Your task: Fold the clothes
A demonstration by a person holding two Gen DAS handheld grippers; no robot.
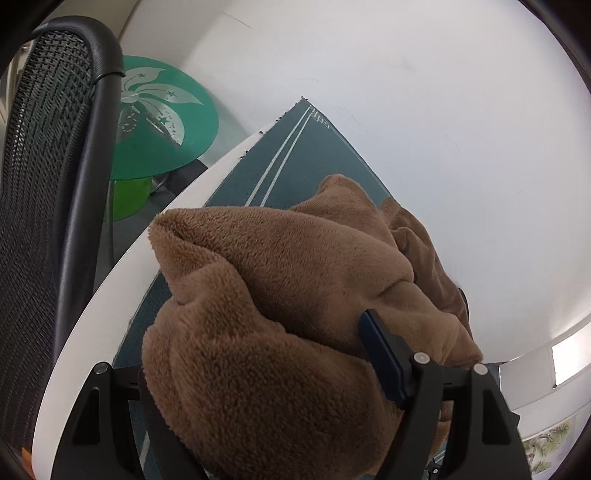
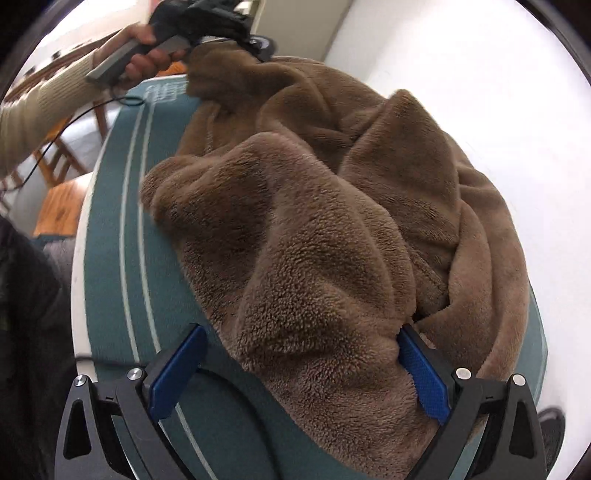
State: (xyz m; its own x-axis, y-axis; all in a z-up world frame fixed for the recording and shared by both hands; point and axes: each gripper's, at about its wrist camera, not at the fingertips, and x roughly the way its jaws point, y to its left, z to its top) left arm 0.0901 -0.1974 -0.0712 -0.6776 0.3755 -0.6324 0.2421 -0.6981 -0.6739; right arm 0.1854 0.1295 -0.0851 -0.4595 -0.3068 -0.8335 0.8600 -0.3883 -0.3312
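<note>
A brown fleece garment (image 1: 280,280) lies crumpled on a dark green mat (image 1: 280,158) on a white table. My left gripper (image 1: 258,325) is shut on a thick bunch of it. The fleece presses on the blue right pad (image 1: 380,354) and hides the left finger. In the right wrist view the garment (image 2: 332,206) spreads over the mat (image 2: 107,258). My right gripper (image 2: 301,328) stands open around its near fold. The right pad (image 2: 424,376) touches fleece, and the left pad (image 2: 177,369) is apart over bare mat. A hand (image 2: 144,55) holds the left gripper (image 2: 218,33) at the garment's far end.
A black mesh chair (image 1: 48,184) stands close at the left of the table edge, with a round green side table (image 1: 162,118) behind it. White tabletop (image 2: 480,74) lies beyond the mat. A cream sleeve (image 2: 40,110), a black cable (image 2: 55,136) and wooden furniture (image 2: 59,206) show at the left.
</note>
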